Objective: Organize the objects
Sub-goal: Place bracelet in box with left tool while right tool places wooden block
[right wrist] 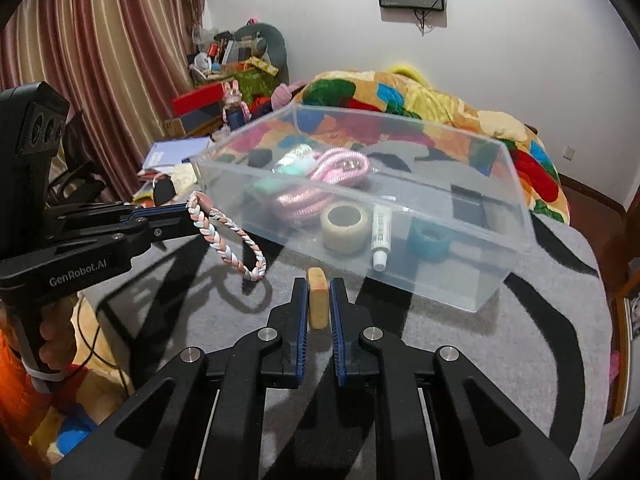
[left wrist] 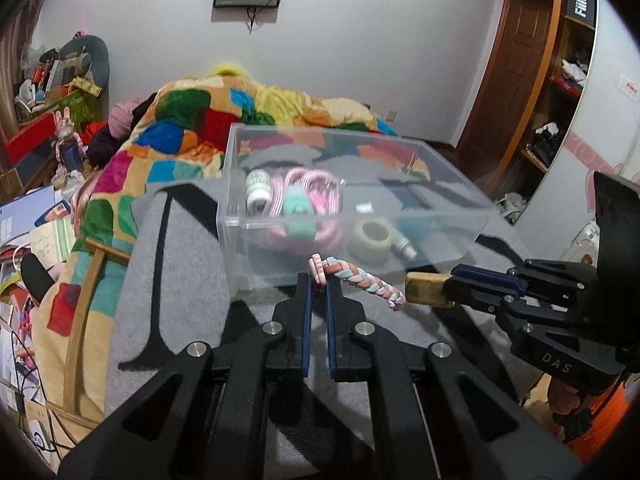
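The left gripper [left wrist: 318,286] is clamped on a braided loop [left wrist: 362,282]; the right gripper [right wrist: 319,300] pinches a tan block [right wrist: 318,300] beside the clear box [right wrist: 400,216].

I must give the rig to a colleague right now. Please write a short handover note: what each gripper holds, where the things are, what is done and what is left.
Left gripper: shut on the braided bracelet, which hangs in the air in front of the clear plastic box.
Right gripper: shut on the small tan block, also outside the box, near its front wall.
Box: stands on the grey blanket on the bed.
Done: already inside lie a pink cable, a mint-green item, a tape roll, a small white tube, a teal ring and a white bottle.
Left: put the bracelet and the block into the box, then release.
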The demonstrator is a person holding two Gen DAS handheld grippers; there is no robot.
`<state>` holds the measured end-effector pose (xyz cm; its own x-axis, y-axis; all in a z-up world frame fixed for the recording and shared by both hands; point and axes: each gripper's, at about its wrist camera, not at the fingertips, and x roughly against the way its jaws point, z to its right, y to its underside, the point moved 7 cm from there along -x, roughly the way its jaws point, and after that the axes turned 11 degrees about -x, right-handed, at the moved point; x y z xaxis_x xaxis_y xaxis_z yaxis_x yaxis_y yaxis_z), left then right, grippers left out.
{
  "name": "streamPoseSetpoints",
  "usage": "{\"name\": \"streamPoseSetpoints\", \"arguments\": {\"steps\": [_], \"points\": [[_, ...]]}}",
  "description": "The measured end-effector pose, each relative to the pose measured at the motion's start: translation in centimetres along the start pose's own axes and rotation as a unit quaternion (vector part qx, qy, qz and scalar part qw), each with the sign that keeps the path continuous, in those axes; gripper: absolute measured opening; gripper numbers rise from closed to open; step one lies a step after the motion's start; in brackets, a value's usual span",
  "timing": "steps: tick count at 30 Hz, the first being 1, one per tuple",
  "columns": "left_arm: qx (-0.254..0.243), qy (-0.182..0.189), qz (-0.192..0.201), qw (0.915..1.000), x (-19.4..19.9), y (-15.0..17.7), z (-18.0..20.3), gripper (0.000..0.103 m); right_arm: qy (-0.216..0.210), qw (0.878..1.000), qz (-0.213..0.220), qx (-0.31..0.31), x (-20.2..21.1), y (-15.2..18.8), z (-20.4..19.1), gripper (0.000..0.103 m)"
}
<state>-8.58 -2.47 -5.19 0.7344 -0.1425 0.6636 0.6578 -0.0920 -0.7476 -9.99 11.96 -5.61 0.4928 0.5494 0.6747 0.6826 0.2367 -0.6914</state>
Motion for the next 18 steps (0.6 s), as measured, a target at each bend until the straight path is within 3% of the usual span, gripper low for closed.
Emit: {"name": "streamPoseSetpoints", "arguments": {"steps": [10,18], "points": [[0.009,-0.002,0.046,0.9989,1.3,-4.3,-0.4,0.005,-0.015,0.997,0.079,-0.018,4.4,-3.9,-0.5,0.01],[0.016,-0.005,0.039,0.9991,-1.1,-6.1,-1.2,0.005,-0.005,0.993,0.105,-0.045,4.4,-7.0,0.9,0.01]]}}
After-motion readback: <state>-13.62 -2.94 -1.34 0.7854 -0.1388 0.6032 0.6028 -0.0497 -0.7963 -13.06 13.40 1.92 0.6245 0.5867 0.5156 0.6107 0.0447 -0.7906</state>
